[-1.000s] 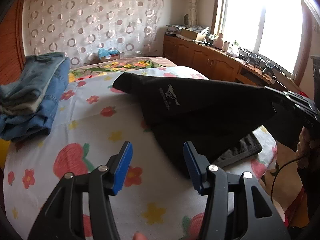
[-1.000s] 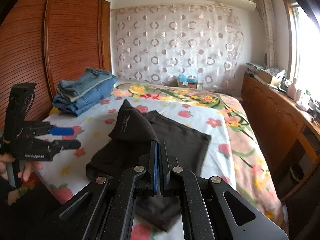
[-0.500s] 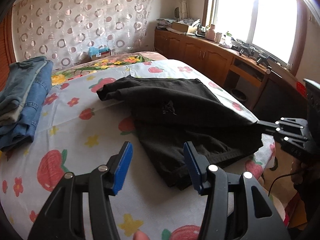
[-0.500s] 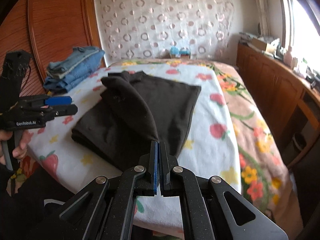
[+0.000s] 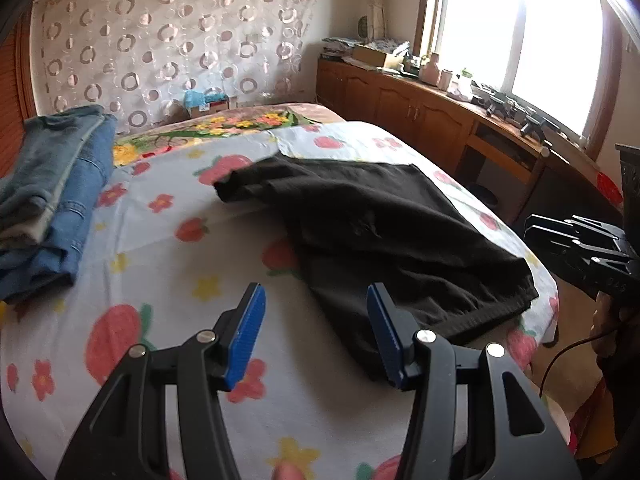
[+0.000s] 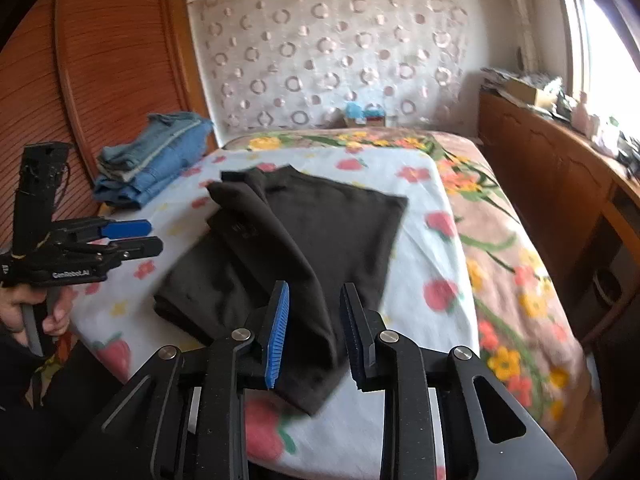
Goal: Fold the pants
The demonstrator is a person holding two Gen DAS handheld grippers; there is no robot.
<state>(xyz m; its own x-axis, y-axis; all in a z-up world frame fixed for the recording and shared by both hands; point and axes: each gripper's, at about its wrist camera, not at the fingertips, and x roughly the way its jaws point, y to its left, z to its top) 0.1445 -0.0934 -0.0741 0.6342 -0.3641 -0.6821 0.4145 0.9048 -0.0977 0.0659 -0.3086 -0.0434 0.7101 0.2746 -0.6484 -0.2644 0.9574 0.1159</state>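
Observation:
The black pants [image 5: 384, 232] lie folded on the floral bed sheet [image 5: 160, 264]; they also show in the right wrist view [image 6: 304, 240]. My left gripper [image 5: 316, 332] is open and empty, just above the sheet at the pants' near left edge. It shows from the side in the right wrist view [image 6: 140, 236]. My right gripper [image 6: 312, 332] is open, its jaws standing over the near corner of the pants without holding it. It shows at the right edge of the left wrist view [image 5: 536, 232].
A stack of folded blue jeans [image 5: 48, 192] lies on the bed's far left, also in the right wrist view [image 6: 152, 156]. A wooden cabinet [image 5: 440, 120] with clutter runs under the window on the right. A wooden wardrobe [image 6: 100, 80] stands at left.
My right gripper was shut on the pants' corner, drew it down onto the bed and has opened, letting it go. The pants now lie flat. My left gripper stayed open.

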